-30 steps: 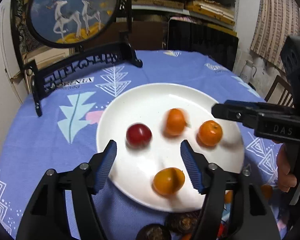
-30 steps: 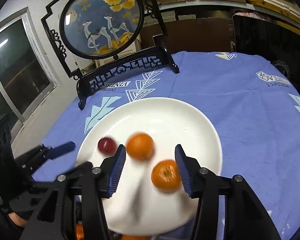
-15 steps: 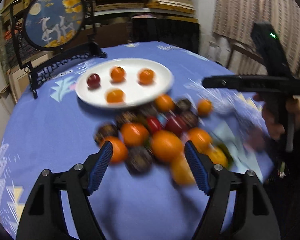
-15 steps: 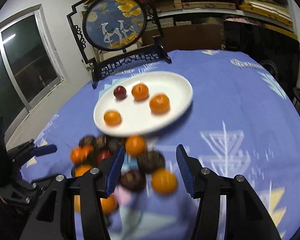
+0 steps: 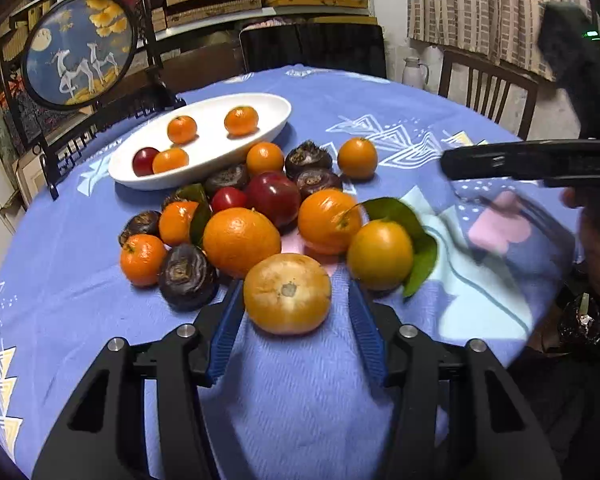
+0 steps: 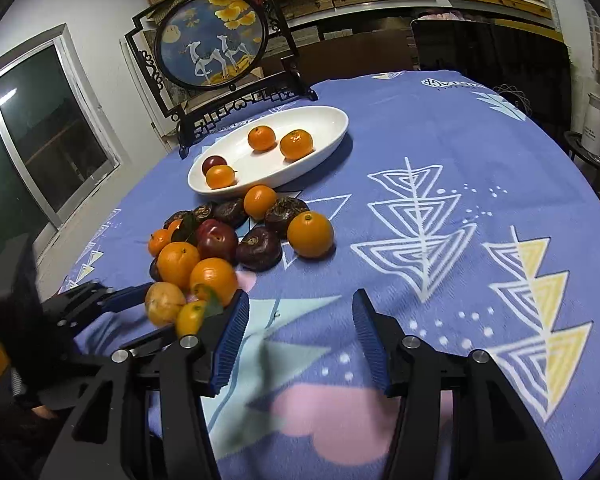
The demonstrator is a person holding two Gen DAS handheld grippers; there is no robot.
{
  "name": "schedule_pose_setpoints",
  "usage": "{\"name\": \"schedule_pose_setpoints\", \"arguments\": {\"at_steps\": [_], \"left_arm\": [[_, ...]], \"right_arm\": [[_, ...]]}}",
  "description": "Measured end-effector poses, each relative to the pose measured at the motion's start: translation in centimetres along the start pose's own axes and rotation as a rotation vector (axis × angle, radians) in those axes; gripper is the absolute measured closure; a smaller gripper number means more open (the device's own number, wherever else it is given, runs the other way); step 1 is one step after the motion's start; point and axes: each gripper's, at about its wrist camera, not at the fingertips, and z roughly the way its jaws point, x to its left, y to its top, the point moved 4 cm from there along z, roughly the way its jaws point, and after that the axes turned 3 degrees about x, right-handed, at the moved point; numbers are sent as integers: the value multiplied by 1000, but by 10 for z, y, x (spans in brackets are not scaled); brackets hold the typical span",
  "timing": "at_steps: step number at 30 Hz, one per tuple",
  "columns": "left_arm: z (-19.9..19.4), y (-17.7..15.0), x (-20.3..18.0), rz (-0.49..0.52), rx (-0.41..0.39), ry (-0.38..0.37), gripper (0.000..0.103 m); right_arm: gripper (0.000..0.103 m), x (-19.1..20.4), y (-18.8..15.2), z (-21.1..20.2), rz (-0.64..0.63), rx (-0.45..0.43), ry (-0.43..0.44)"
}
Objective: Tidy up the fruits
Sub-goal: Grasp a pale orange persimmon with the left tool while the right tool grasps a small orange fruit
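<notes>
Left wrist view shows the left gripper (image 5: pixel 296 312) spread wide, its blue pads flanking the pale orange (image 5: pixel 287 293) at the near edge of the fruit pile (image 5: pixel 256 216), probably lined up to pinch it; four fruits already sit on the white plate (image 5: pixel 260 142); the right gripper (image 6: pixel 300 332) hangs wide and empty over the blue tablecloth (image 6: pixel 440 280), clear of the pile.

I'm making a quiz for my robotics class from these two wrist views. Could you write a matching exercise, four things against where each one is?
Things:
1. pale orange
2. dark red plum
3. big red plum
4. right gripper

Places:
A. on the white plate
B. over bare tablecloth, nothing between its fingers
C. between the open fingers of the left gripper
D. in the middle of the pile on the cloth

Pairs: 1-C, 2-A, 3-D, 4-B
</notes>
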Motion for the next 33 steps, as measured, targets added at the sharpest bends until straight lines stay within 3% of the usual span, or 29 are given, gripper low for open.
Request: {"name": "schedule_pose_setpoints", "arguments": {"at_steps": [3,7,15,19,23,31,33], "left_arm": [[4,-2,6,-45,0,-24,62],[-5,-4,11,-71,-21,-20,63],[-42,-7,31,-136,-88,-4,63],[-50,-7,45,-173,-94,3,63],[-49,-10,49,-180,-87,3,63],[-43,-17,58,-200,-73,3,63],[-42,-19,59,-206,-72,3,63]], "right_arm": [[49,1,-2,-7,-2,-8,5],[49,5,-7,-5,-18,12,29],[49,61,-21,4,-216,53,133],[49,90,-20,10,-315,47,127],[49,95,-13,29,-320,67,92],[69,96,-8,59,-277,107,68],[69,97,-9,59,-272,102,69]]}}
